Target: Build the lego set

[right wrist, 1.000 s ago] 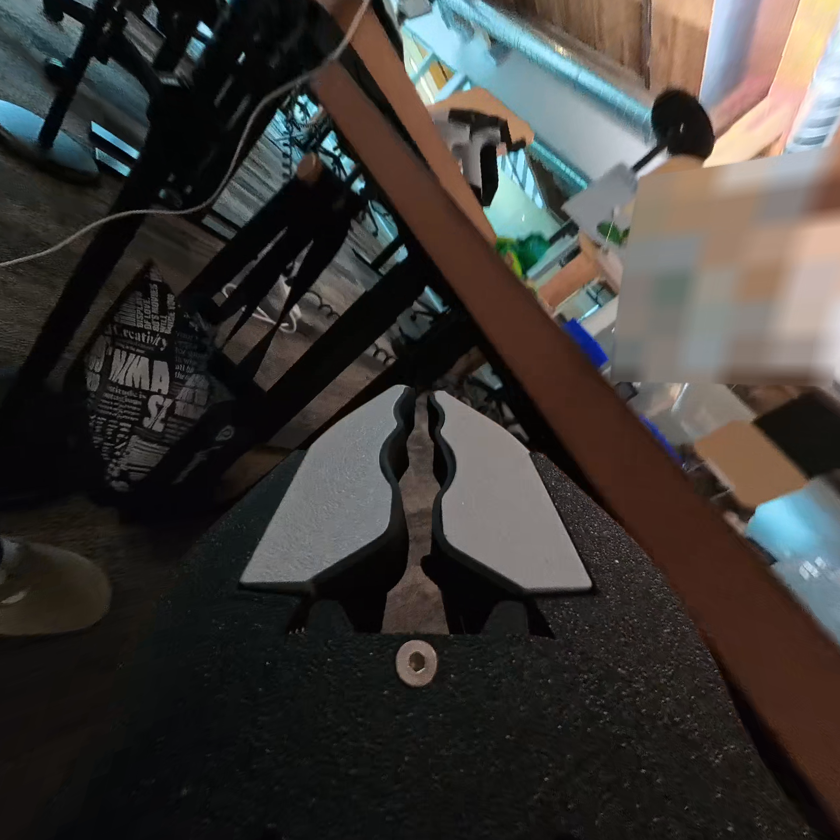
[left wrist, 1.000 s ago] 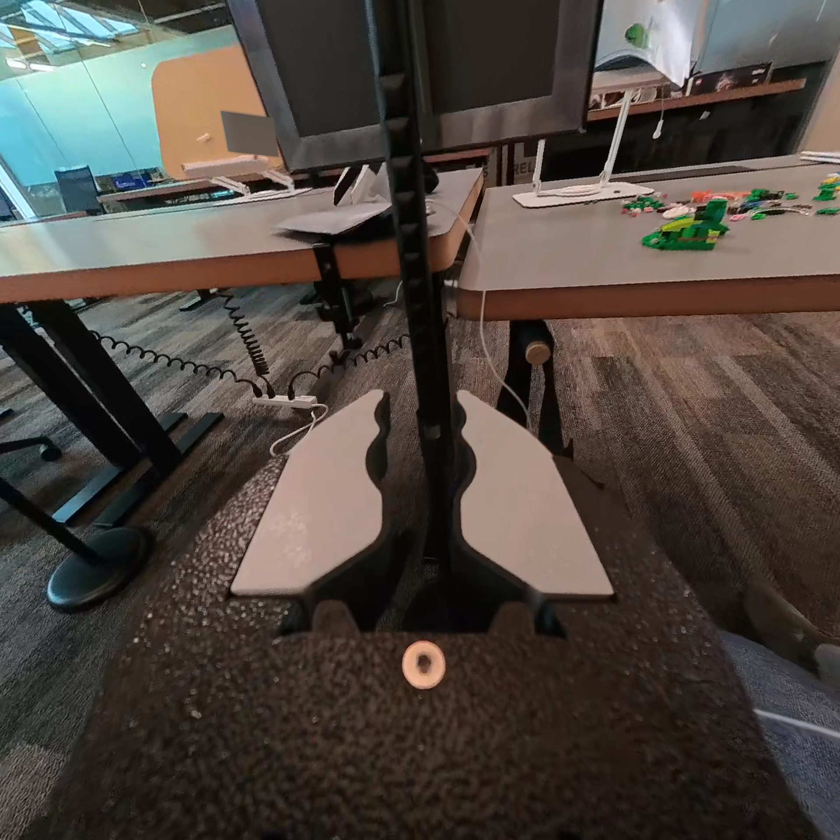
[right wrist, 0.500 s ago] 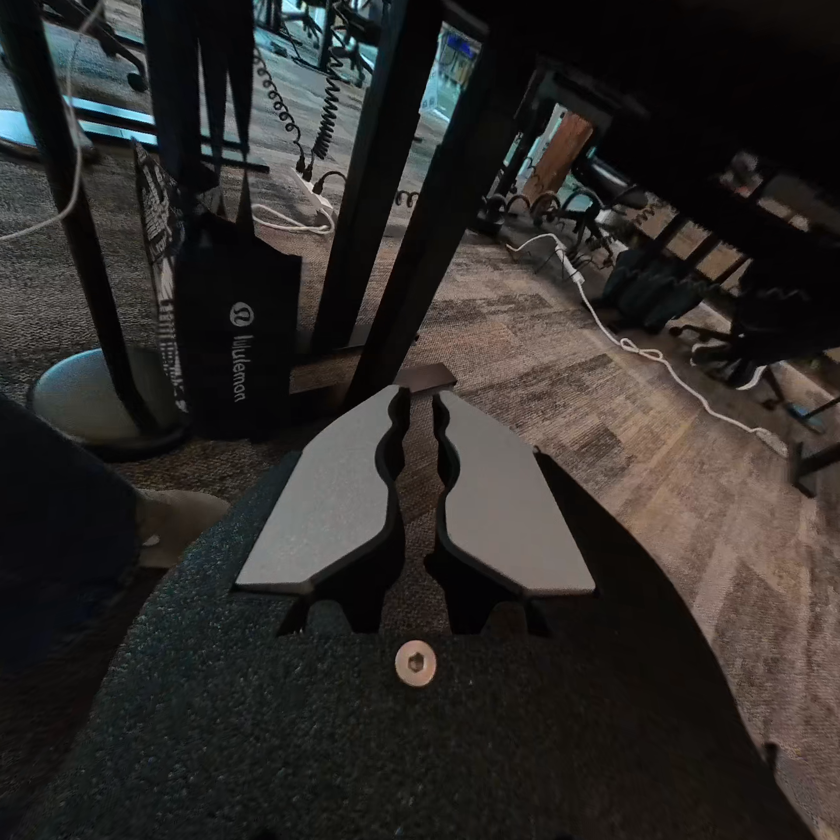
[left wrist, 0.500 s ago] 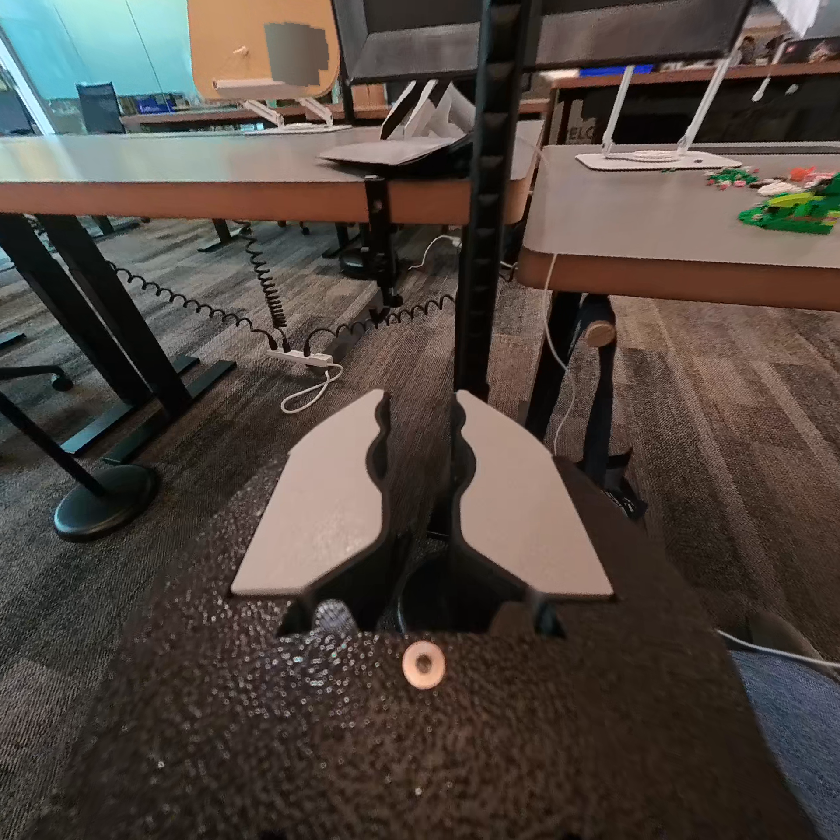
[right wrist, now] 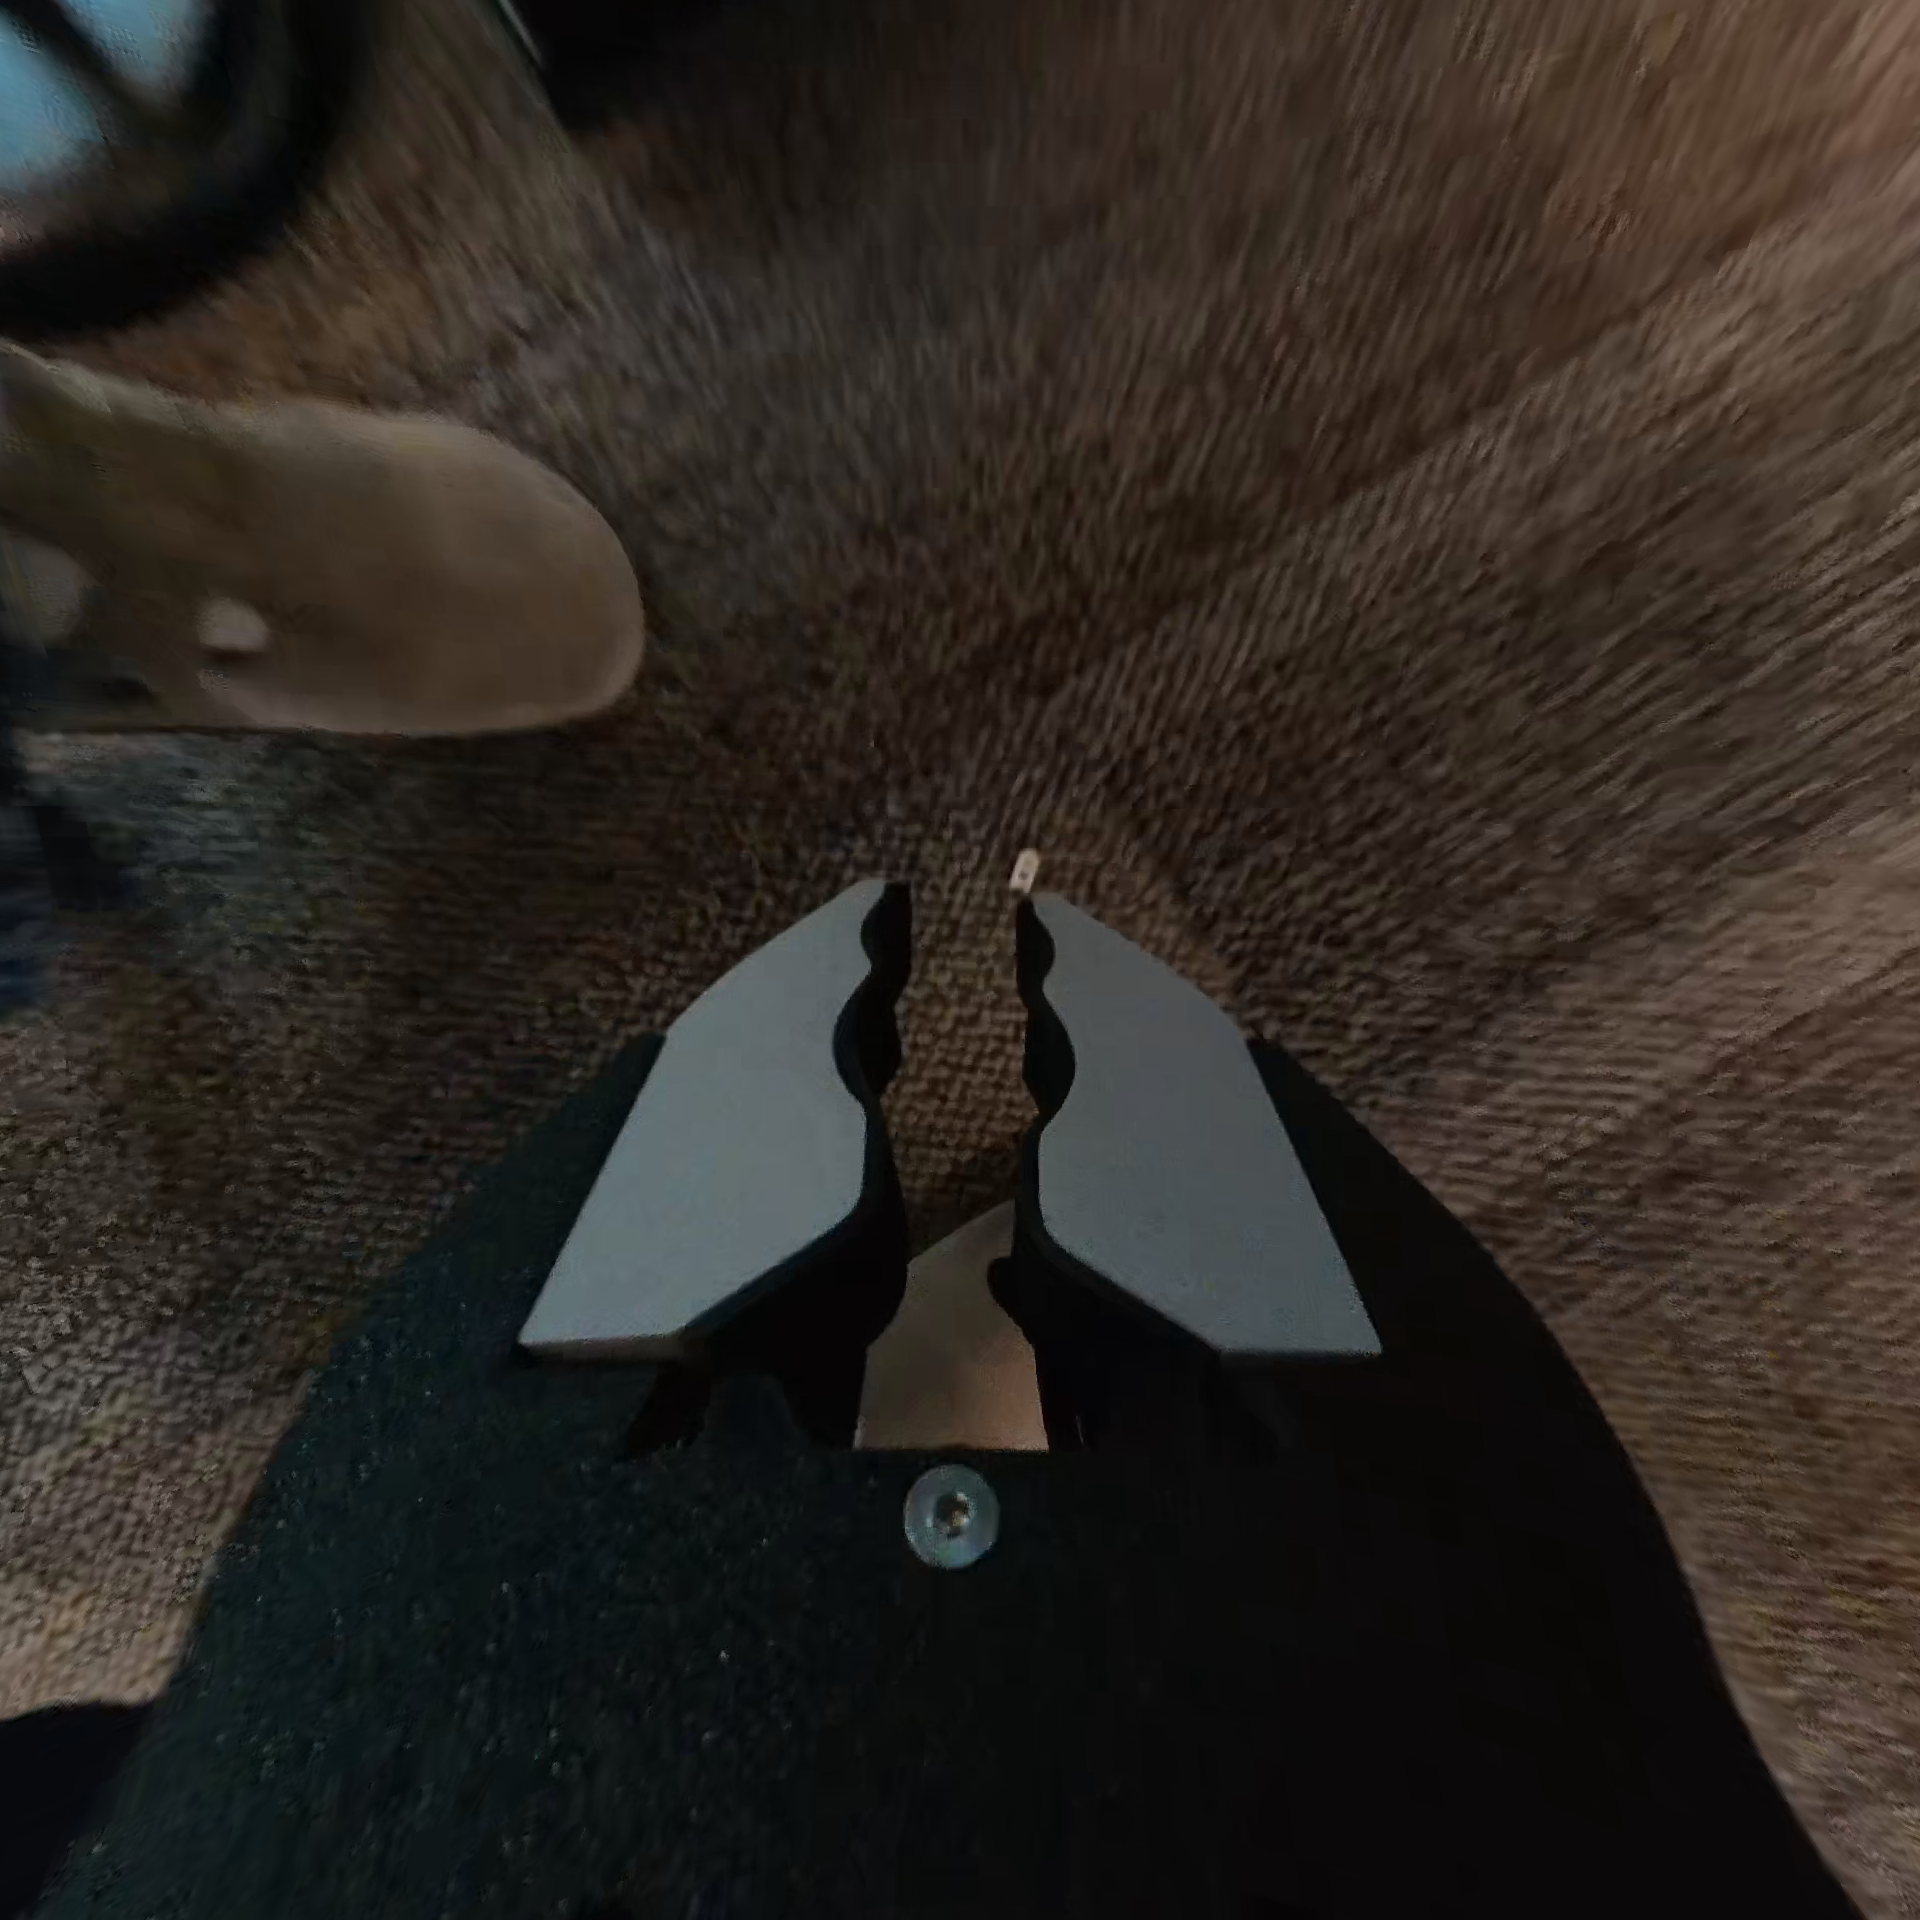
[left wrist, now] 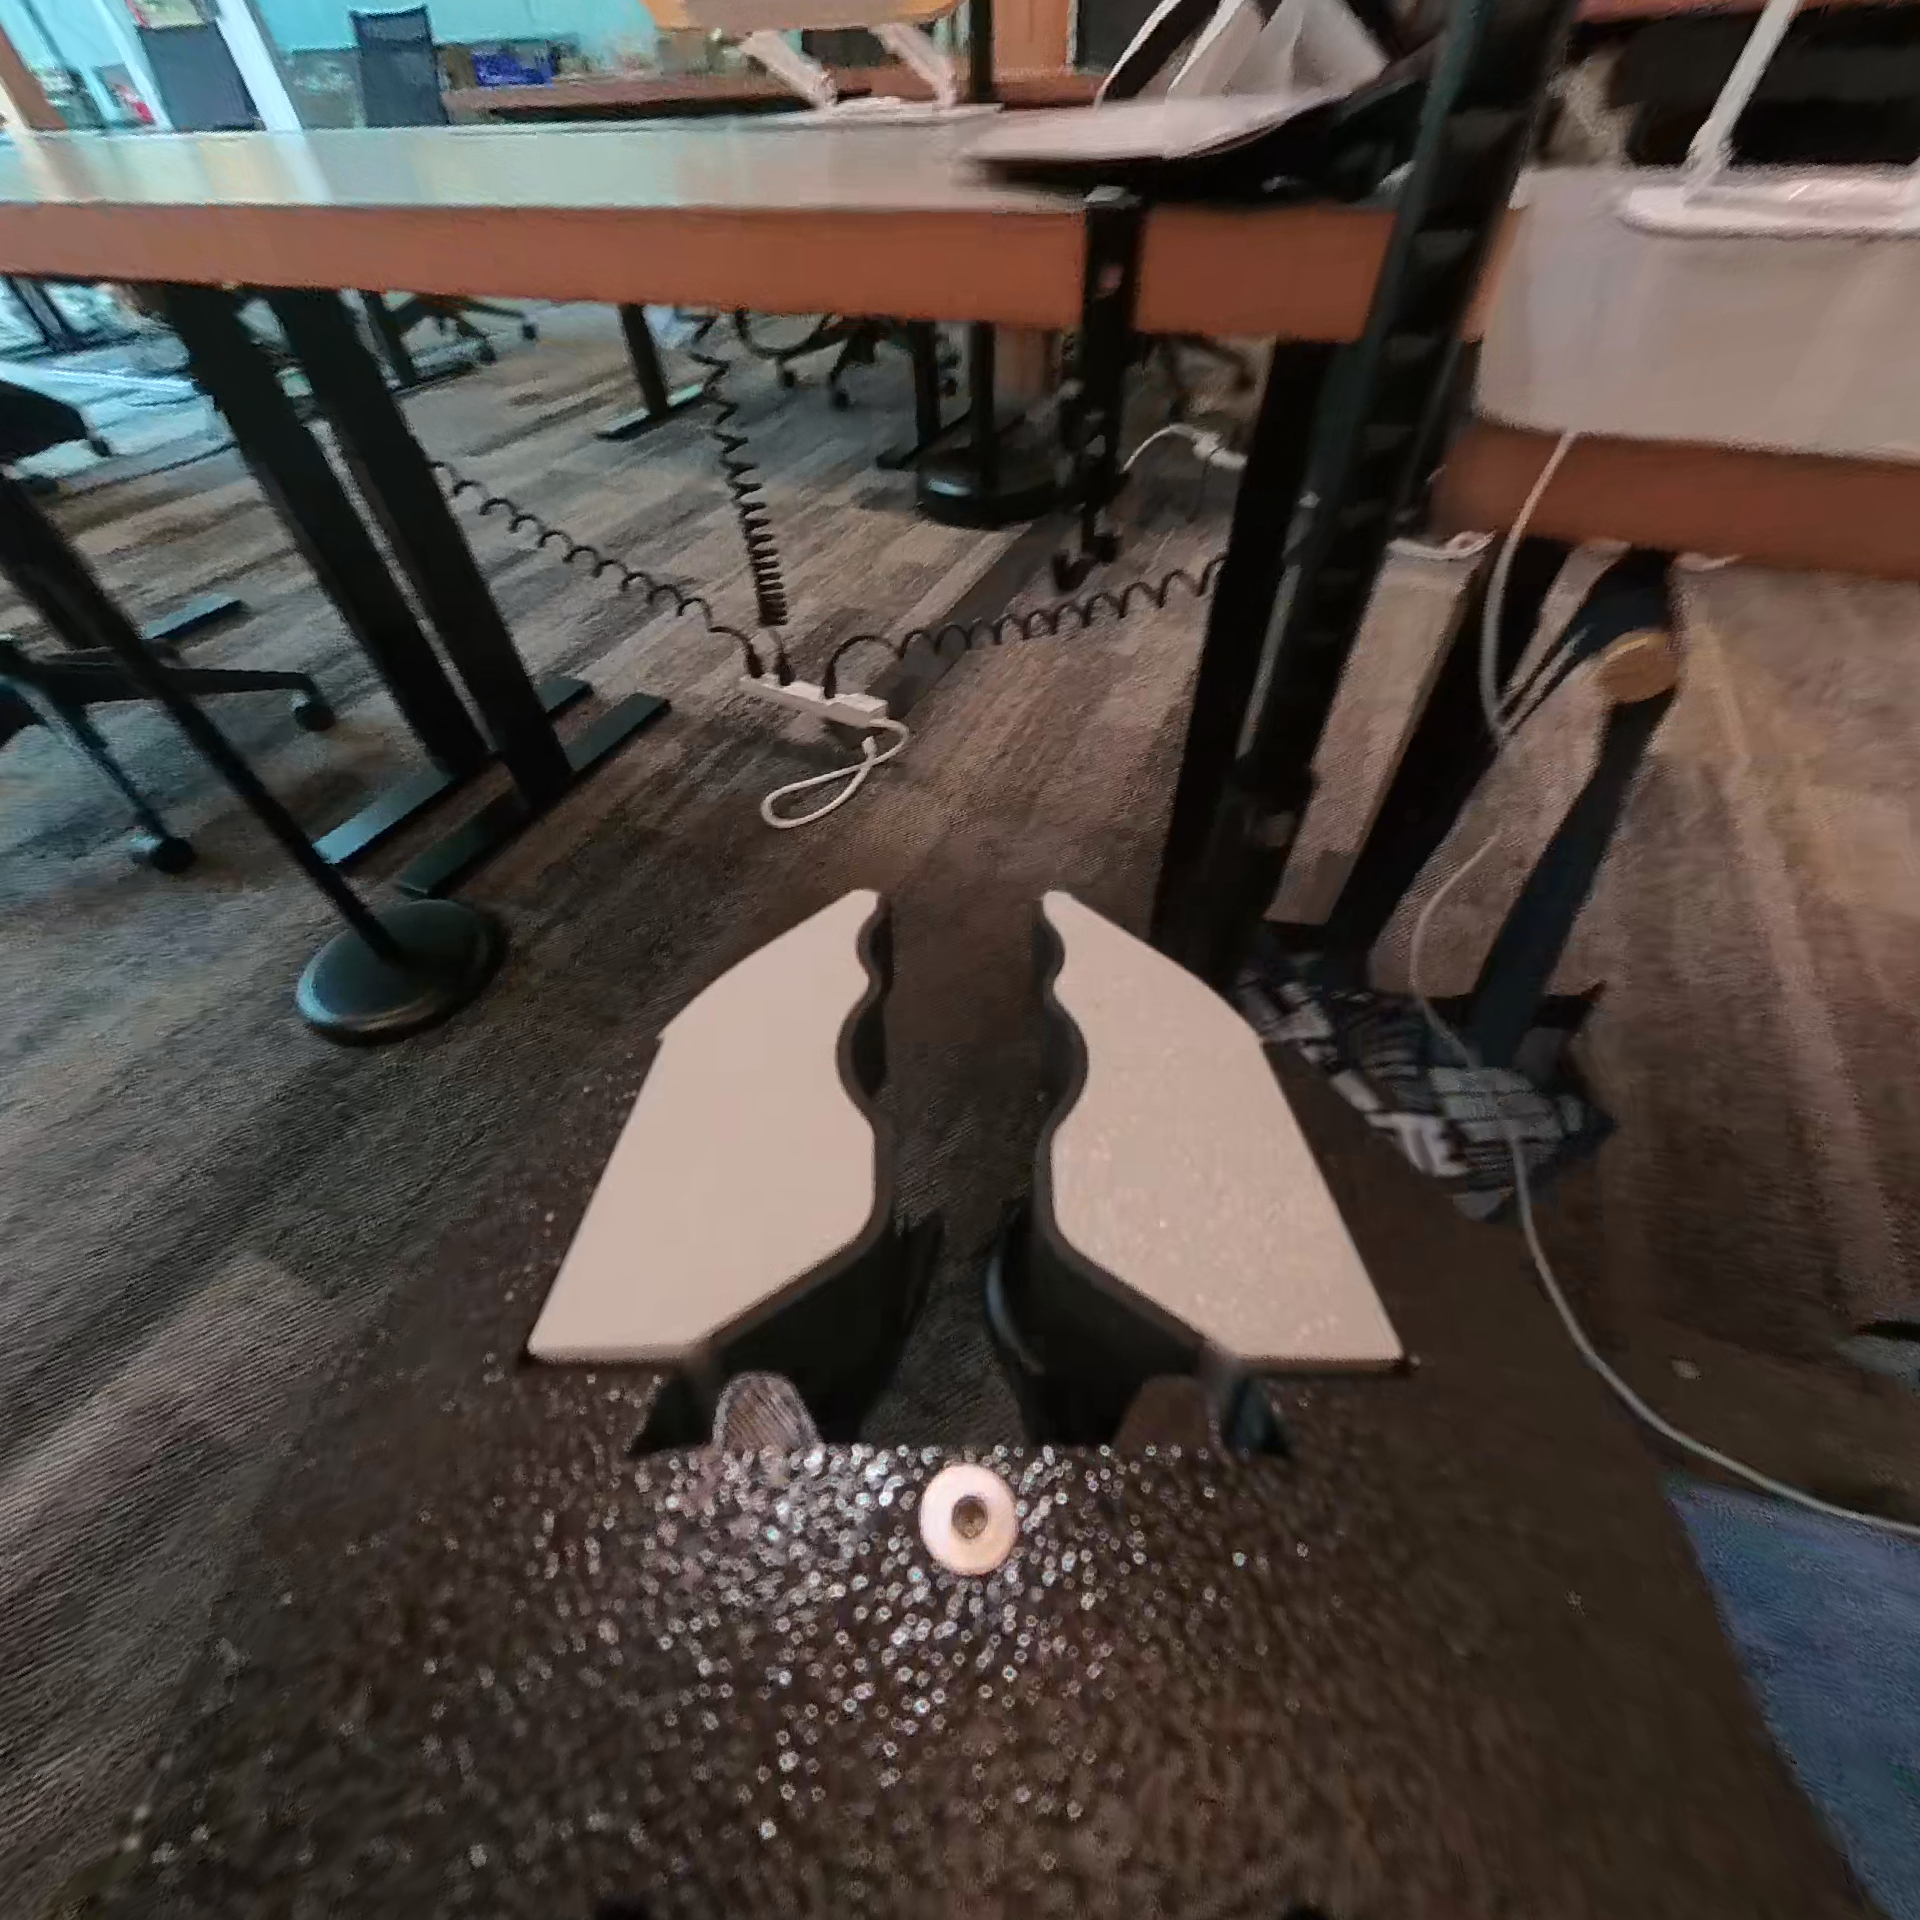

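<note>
My right gripper [right wrist: 963,894] points straight down at the brown carpet [right wrist: 1351,520]. Its jaws stand a little apart with nothing between them. A tiny pale piece [right wrist: 1027,871] lies on the carpet just beyond the tip of the right finger [right wrist: 1174,1164]. My left gripper [left wrist: 964,904] is held low over the carpet, slightly open and empty, and aims under the tables. No lego model shows in either view.
A tan shoe [right wrist: 312,582] rests on the carpet left of my right gripper. In the left wrist view there are black table legs [left wrist: 1226,727], a round stand base [left wrist: 395,966], coiled cables [left wrist: 758,520], a white power strip [left wrist: 821,701], a patterned bag [left wrist: 1434,1091] and a wood-edged tabletop [left wrist: 520,249]. The grippers' ends are close to 80 cm from one another.
My right gripper has swung down from the table legs to face the carpet, and its jaws have opened a little. My left gripper has dropped lower, so the green lego on the table has left its view.
</note>
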The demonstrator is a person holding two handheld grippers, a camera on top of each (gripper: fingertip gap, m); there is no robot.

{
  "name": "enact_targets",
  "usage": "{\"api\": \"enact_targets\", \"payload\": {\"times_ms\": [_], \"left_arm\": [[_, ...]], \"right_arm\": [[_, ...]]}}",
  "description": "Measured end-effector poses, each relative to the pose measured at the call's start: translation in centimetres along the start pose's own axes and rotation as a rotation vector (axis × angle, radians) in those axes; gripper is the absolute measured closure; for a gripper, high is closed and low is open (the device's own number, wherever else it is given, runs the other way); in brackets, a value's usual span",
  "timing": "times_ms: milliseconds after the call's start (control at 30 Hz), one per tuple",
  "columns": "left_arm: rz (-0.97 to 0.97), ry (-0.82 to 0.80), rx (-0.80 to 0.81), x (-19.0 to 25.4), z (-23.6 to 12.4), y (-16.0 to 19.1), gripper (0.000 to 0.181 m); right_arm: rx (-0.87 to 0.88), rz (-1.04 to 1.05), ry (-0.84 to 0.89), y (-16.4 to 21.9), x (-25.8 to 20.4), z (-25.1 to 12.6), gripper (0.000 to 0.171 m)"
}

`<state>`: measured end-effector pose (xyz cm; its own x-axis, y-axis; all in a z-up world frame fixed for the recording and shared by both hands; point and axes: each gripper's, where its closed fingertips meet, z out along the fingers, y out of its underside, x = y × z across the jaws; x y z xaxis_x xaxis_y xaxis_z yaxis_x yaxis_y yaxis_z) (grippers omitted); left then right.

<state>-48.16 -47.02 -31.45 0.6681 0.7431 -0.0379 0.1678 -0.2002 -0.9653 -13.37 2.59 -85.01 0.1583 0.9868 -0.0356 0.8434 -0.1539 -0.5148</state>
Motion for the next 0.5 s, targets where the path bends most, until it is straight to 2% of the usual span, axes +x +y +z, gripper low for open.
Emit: {"api": "enact_targets", "payload": {"times_ms": [100,200,333,500], "left_arm": [[0.037,-0.049,-0.063,-1.6,-0.2,1.9,0.156],[0.090,-0.082,-0.140,-3.0,-0.4,3.9,0.156],[0.145,-0.141,-0.316,-5.3,-1.6,8.1,0.157],[0.063,-0.221,-0.370,-7.5,-2.2,9.6,0.157]], "right_arm": [[-0.099,0.077,-0.035,3.1,0.0,5.2,0.154],[-0.094,0.128,0.013,4.0,0.3,8.7,0.151],[-0.099,0.172,0.079,4.9,0.8,11.7,0.146],[-0.158,0.247,0.146,6.8,1.8,13.5,0.150]]}}
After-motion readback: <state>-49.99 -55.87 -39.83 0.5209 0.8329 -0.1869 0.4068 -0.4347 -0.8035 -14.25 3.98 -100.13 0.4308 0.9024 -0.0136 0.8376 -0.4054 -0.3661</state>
